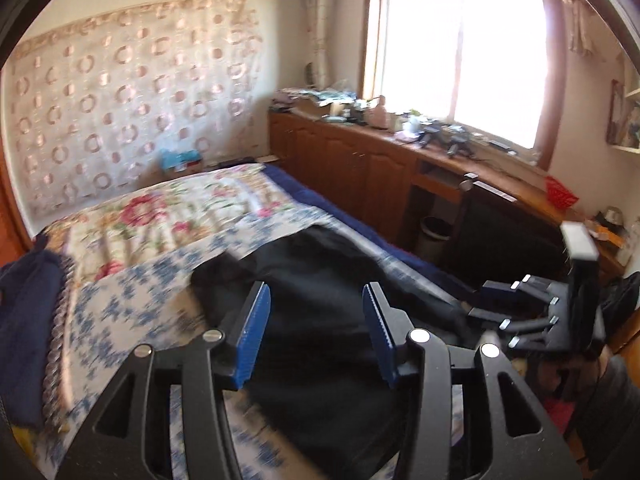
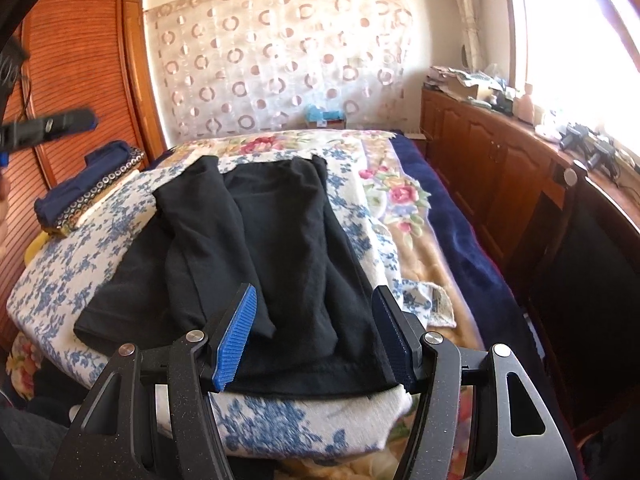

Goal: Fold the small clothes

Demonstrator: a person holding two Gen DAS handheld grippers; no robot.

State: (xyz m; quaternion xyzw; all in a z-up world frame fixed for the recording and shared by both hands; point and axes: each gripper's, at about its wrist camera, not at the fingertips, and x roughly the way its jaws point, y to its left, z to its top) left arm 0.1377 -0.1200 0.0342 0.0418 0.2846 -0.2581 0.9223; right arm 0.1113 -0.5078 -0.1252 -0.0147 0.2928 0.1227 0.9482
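Black garment point(image 2: 280, 248) on bed, near hem hidden behind fingers point(image 2: 234, 338)

No lettering can be read anywhere; the small tag point(image 2: 439, 303) on the floral cloth point(image 2: 280, 420) seems printed, but blurred.

black garment point(image 1: 320, 320): motion-blurred in left wrist view, folds unreadable, near end hidden behind the gripper frame
blue-flowered cloth point(image 1: 132, 312): print smeared
left gripper point(image 2: 48, 128): blurred in right wrist view, cut by left edge
windowsill clutter point(image 1: 360, 108): too small to identify
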